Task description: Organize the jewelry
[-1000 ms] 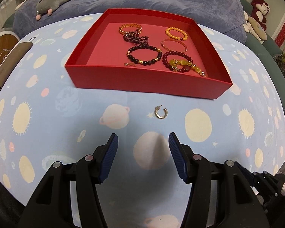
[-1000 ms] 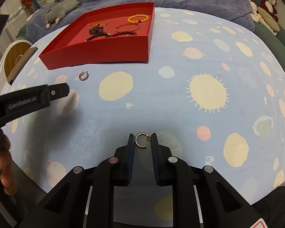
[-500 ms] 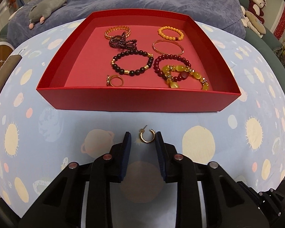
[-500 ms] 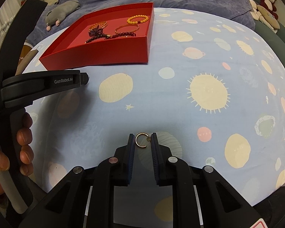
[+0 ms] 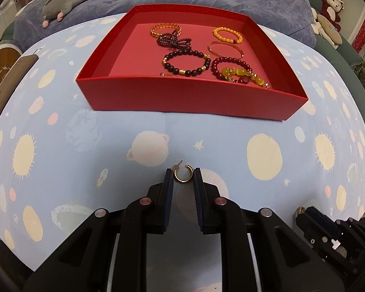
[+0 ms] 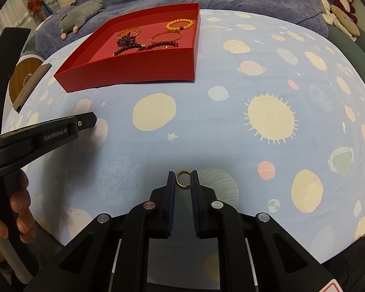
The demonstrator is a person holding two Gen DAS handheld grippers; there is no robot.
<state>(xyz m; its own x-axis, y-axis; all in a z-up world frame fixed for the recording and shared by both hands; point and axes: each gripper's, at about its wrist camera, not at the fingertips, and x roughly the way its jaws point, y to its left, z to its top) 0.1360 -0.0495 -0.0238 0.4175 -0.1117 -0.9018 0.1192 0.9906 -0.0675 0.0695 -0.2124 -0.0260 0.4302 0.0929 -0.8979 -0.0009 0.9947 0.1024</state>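
Note:
My left gripper [image 5: 183,175] is shut on a gold hoop earring [image 5: 182,175], pinched between its blue pads just above the cloth. My right gripper [image 6: 183,178] is shut on a second gold earring [image 6: 183,179]. The red tray [image 5: 182,97] lies ahead of the left gripper and holds several bead bracelets [image 5: 186,62]. In the right wrist view the tray [image 6: 133,73] is far to the upper left, and the left gripper's side [image 6: 48,133] shows at the left edge.
A light blue cloth with suns and planets [image 6: 267,119] covers the table. A brown case [image 5: 7,85] lies at the left edge. A grey plush toy [image 5: 65,2] and other stuffed toys [image 5: 328,12] sit on the sofa behind.
My left gripper came up to the earring on the cloth and shut on it, then drew back from the tray. My right gripper stayed shut on its earring, which has turned in its grip.

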